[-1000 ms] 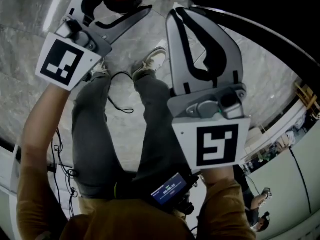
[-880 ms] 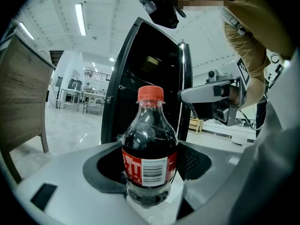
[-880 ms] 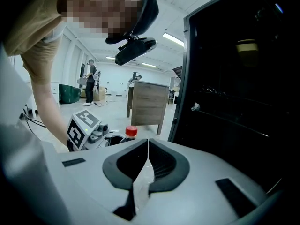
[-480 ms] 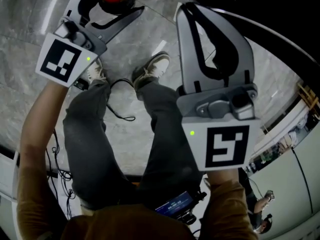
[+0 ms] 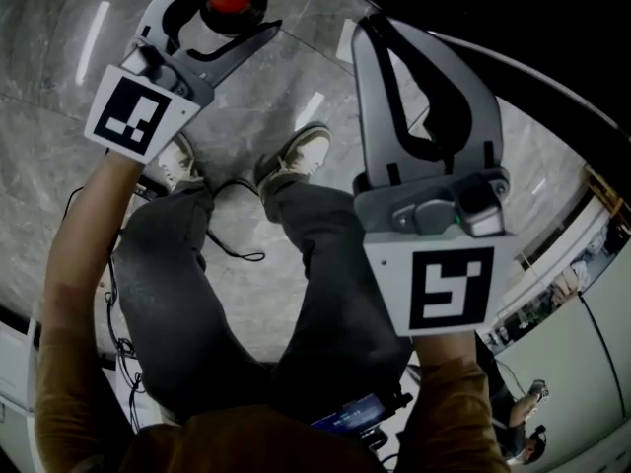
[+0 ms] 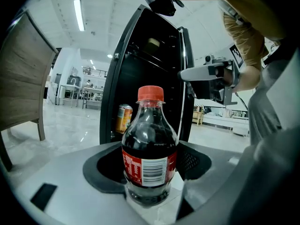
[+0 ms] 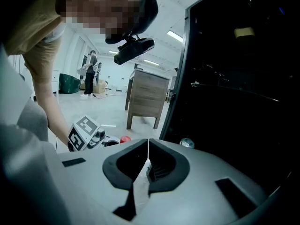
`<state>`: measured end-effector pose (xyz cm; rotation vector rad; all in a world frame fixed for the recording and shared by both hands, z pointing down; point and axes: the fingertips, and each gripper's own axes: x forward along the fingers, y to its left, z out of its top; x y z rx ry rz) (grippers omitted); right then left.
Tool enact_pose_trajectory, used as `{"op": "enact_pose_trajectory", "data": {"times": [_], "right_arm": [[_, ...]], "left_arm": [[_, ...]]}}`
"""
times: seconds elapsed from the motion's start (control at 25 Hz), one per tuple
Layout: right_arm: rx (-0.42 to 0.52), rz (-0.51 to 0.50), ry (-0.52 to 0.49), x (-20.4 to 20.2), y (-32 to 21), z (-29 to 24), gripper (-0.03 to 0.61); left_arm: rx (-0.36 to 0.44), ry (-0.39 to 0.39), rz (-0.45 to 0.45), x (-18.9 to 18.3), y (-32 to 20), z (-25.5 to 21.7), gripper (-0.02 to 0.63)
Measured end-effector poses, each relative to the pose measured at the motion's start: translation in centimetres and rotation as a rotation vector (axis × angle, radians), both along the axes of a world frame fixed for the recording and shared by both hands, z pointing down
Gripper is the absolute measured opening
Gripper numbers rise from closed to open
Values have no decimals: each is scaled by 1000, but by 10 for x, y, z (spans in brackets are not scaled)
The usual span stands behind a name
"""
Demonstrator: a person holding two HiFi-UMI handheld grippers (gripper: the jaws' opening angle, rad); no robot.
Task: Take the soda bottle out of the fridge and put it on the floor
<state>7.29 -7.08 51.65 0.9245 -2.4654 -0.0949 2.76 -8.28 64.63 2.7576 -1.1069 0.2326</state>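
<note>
A black fridge (image 6: pixel 140 69) is seen standing open on a pale marble floor (image 5: pixel 59 116), its interior so dark that little beyond one orange can (image 6: pixel 123 118) on a low shelf can be made out. The person's grey-trousered legs (image 5: pixel 197 284) are cut off at the lower edge of the head view. The soda bottle (image 6: pixel 149 149), red-capped and dark, is held upright outside the fridge and in front of it. It is grasped round its lower body by the fingers (image 6: pixel 101 172) of the left gripper (image 5: pixel 229 13). The bottle's base is hidden by those fingers, so whether it touches the floor cannot be told. The right gripper (image 7: pixel 148 163) is held near the fridge's dark opening, its fingers (image 7: pixel 117 168) clenched together on nothing. A wooden cabinet (image 7: pixel 147 95) is seen behind.
</note>
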Motion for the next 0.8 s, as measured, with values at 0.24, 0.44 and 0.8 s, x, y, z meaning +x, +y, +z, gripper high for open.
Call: {"op": "enact_pose_trajectory", "data": {"times": [0.24, 0.44, 0.8], "right_arm": [[23, -10, 23, -2, -11, -1, 5], [36, -35, 31, -3, -31, 18, 5], [134, -88, 25, -9, -48, 30, 5]], "left_arm": [[-18, -19, 33, 4, 2, 23, 307], [-13, -39, 58, 5, -15, 58, 307], [32, -53, 125, 5, -20, 102, 307]]}}
